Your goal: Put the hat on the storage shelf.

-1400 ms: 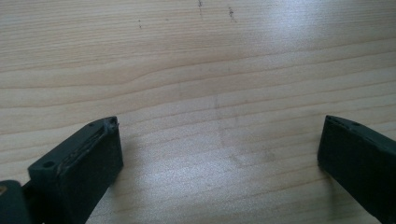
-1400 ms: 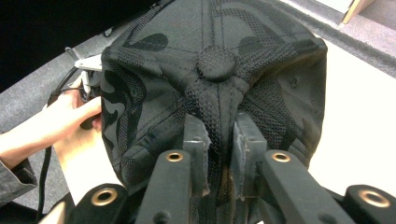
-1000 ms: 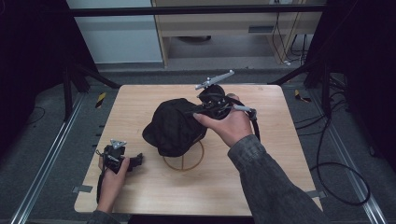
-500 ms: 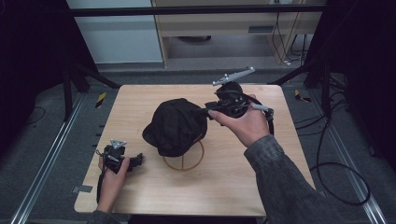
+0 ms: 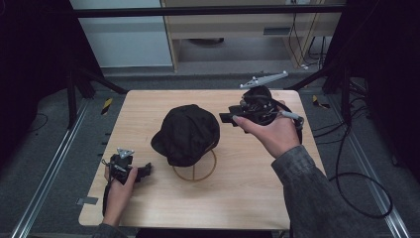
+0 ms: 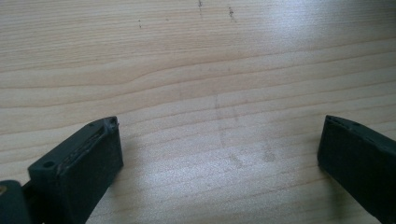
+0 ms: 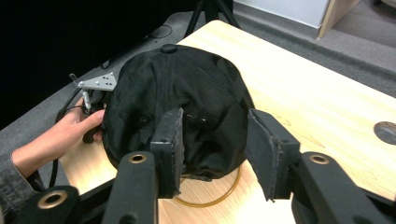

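A black cap (image 5: pixel 185 134) sits on a thin wire stand (image 5: pixel 194 171) in the middle of the wooden table (image 5: pixel 257 198). My right gripper (image 5: pixel 227 118) hovers just to the right of the cap and points at it. Its jaws have just been opening. In the right gripper view the cap (image 7: pixel 187 98) lies beyond the tips of my right gripper (image 7: pixel 212 123), with nothing between the pads. My left gripper (image 5: pixel 147 170) rests at the table's front left, apart from the cap. In the left gripper view my left gripper (image 6: pixel 219 135) stands wide open over bare wood (image 6: pixel 196 60).
A round hole (image 7: pixel 386 132) shows in the tabletop past the right jaw. A pale cabinet (image 5: pixel 237 25) stands behind the table. Cables (image 5: pixel 356 178) trail on the floor to the right, and metal rails (image 5: pixel 49 173) run along the left.
My right gripper has drawn back to the right, off the cap, with its jaws wider apart. The cap stays on its stand. The left hand has not moved.
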